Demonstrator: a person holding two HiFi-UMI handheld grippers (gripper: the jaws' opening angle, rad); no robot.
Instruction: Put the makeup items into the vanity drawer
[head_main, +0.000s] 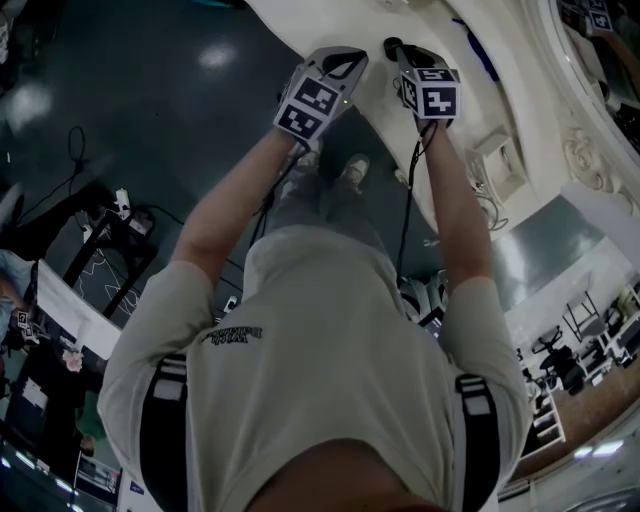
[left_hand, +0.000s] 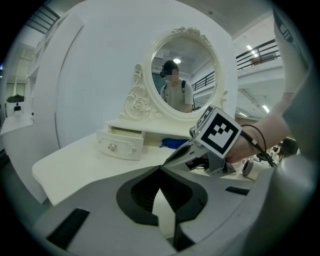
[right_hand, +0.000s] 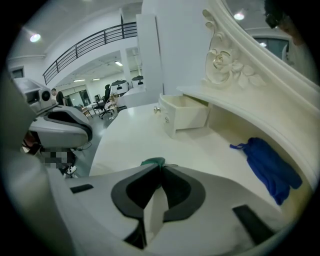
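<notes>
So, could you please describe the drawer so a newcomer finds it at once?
Start at the white vanity table with the oval mirror. Under the mirror's carved rose sits the drawer. It is pulled open, with two small knobs, unlike the soft blue cloth nearby.

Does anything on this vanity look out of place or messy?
The small drawer stands pulled open, and a blue fabric item lies crumpled on the vanity top beneath the mirror. Nothing looks spilled or broken.
</notes>
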